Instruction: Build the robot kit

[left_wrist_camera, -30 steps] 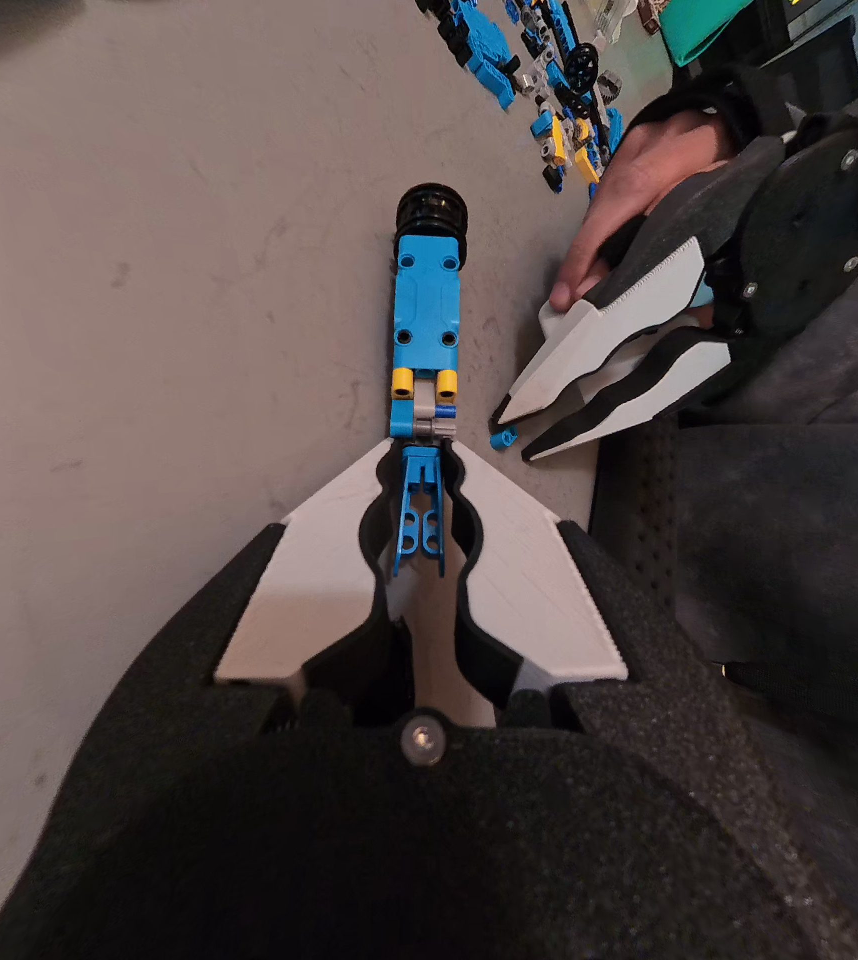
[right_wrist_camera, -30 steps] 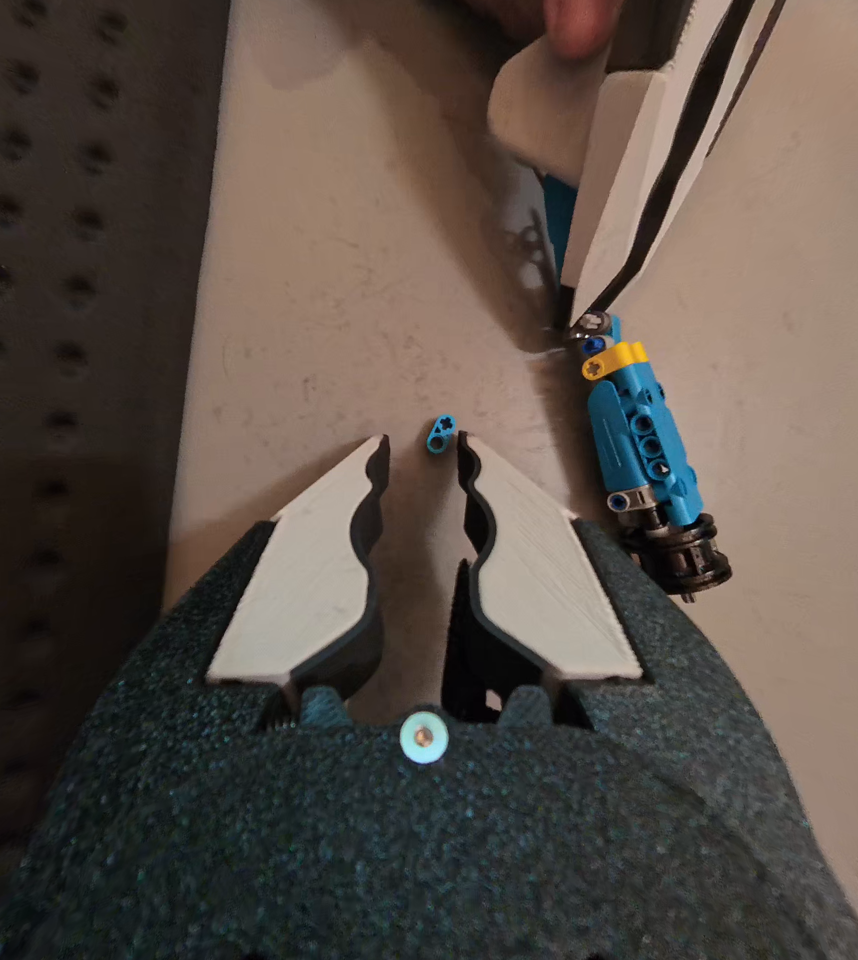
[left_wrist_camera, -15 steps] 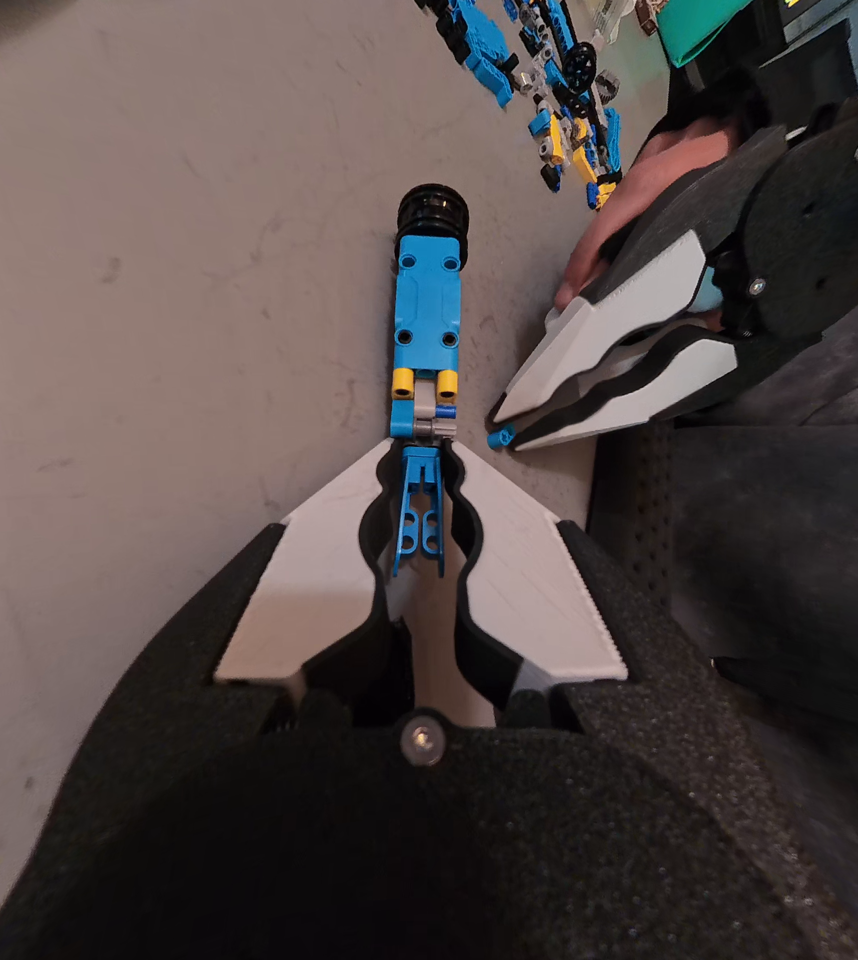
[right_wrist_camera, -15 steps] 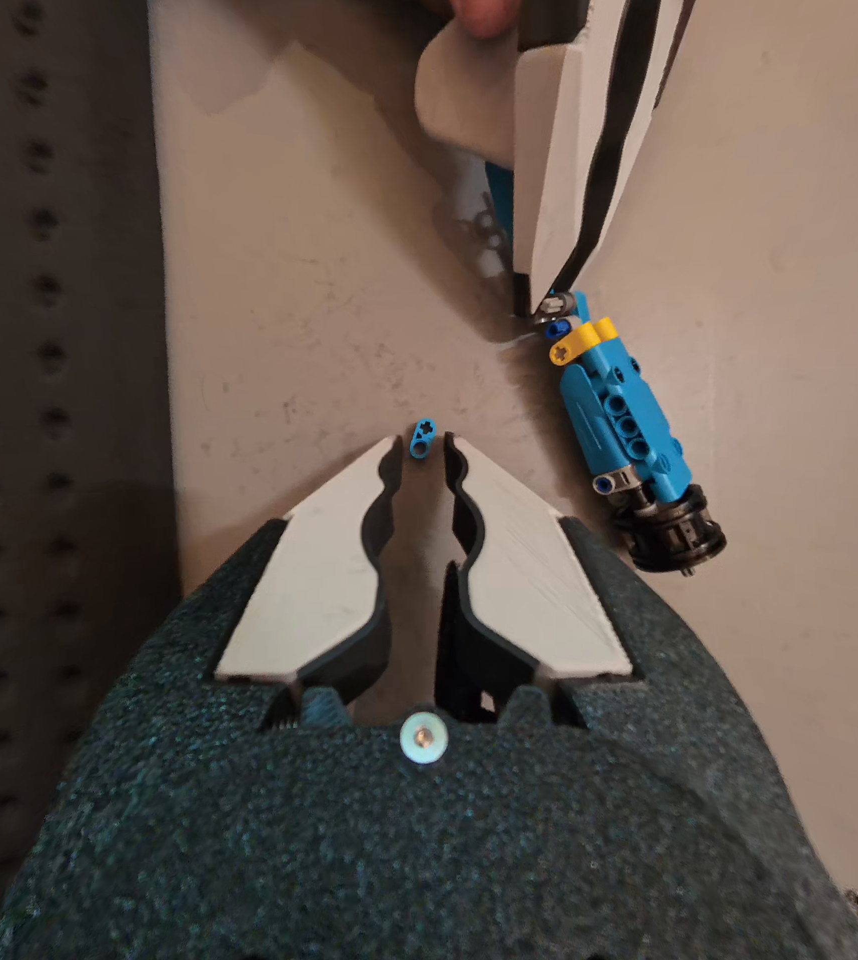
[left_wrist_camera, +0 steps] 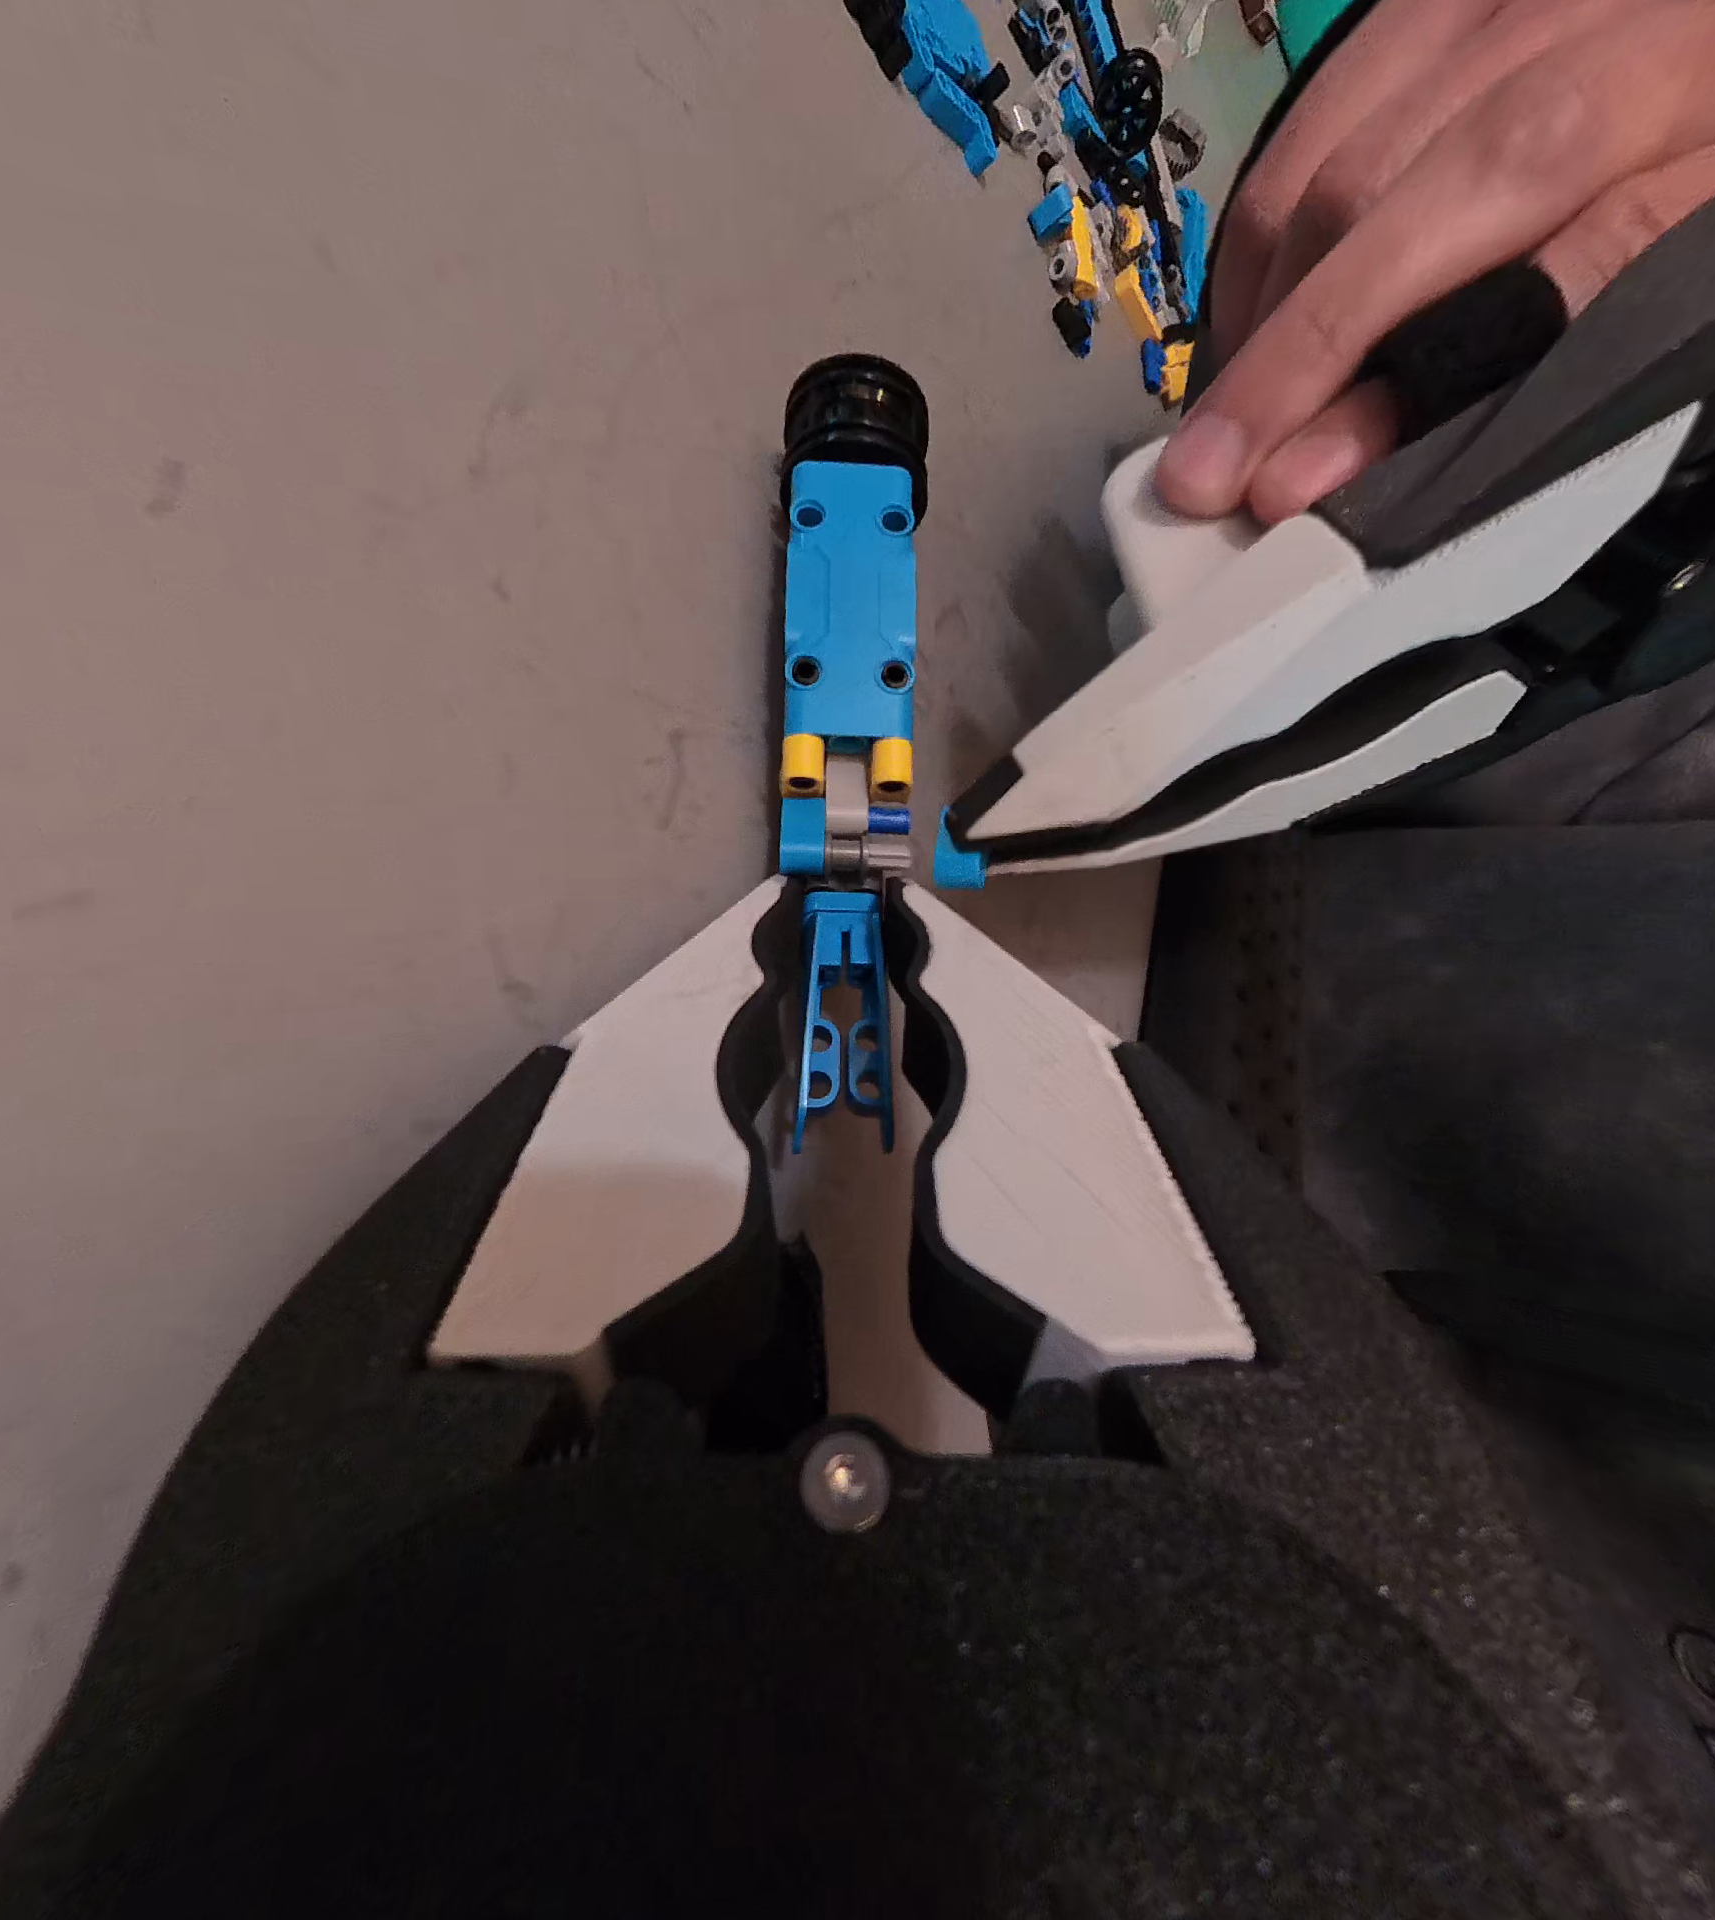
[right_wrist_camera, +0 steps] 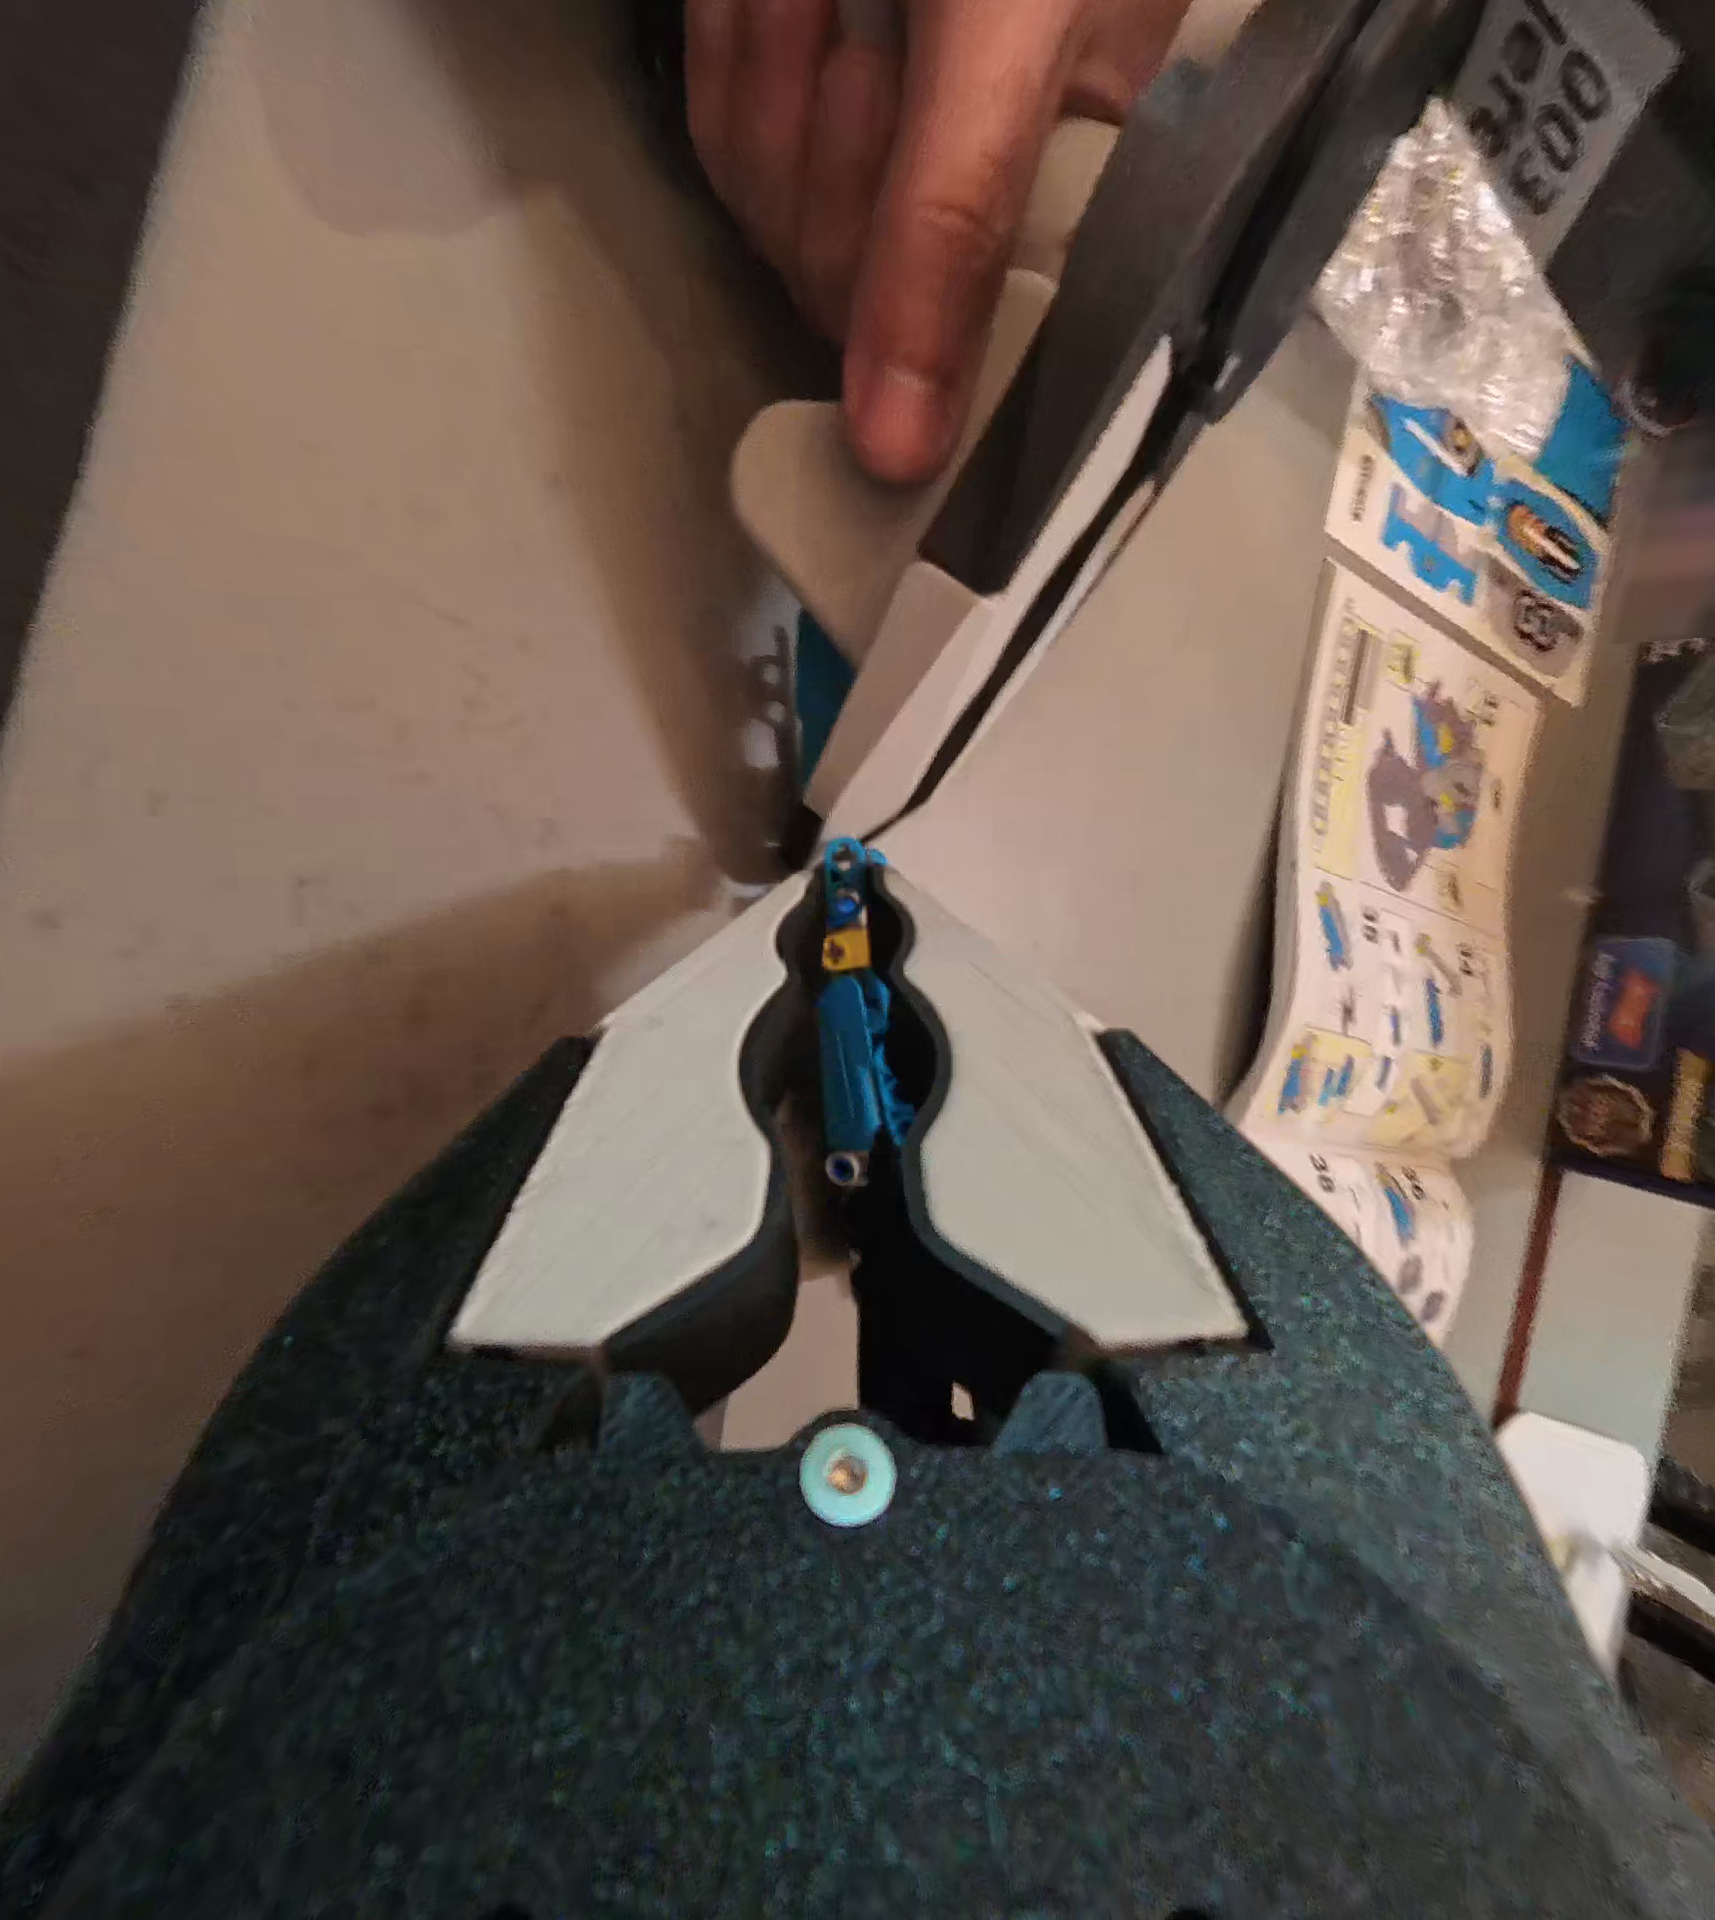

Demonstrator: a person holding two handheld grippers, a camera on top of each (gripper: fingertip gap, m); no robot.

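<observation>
left gripper (left_wrist_camera: 840,894): clamped on the narrow blue end of a brick assembly (left_wrist_camera: 848,634), tips pinched right at the grey joint. The blue strut w/ round holes runs back between the fingers.

brick assembly: long blue body, two yellow pegs + grey connector near the gripped end, black wheel (left_wrist_camera: 855,416) at the far end. Lies along the grey tabletop (left_wrist_camera: 313,520); can't tell if it rests on it or is lifted a bit.

right gripper (left_wrist_camera: 967,844): coming in from the right in the left cam, closed to a narrow slit on a tiny blue piece (left_wrist_camera: 957,850). That piece sits just beside the assembly's grey connector, touching or nearly, hard to say.

right cam: blurry. Right gripper (right_wrist_camera: 855,868) tips almost together w/ the tiny blue piece (right_wrist_camera: 854,854) pinched at the very tip. The assembly (right_wrist_camera: 853,1049) shows through the gap between the fingers, behind them, not gripped by this one. The left gripper (right_wrist_camera: 848,821) comes down from above, tip to tip w/ the right one.

hands: a person's hand (left_wrist_camera: 1435,239) on the right gripper, a hand (right_wrist_camera: 894,208) on the left one.

background: pile of loose blue/yellow/black bricks (left_wrist_camera: 1092,156) far up the table. Open instruction booklet (right_wrist_camera: 1393,852), crinkly clear plastic bag (right_wrist_camera: 1435,260) and a dark box (right_wrist_camera: 1705,935) off to the right in the right cam.
</observation>
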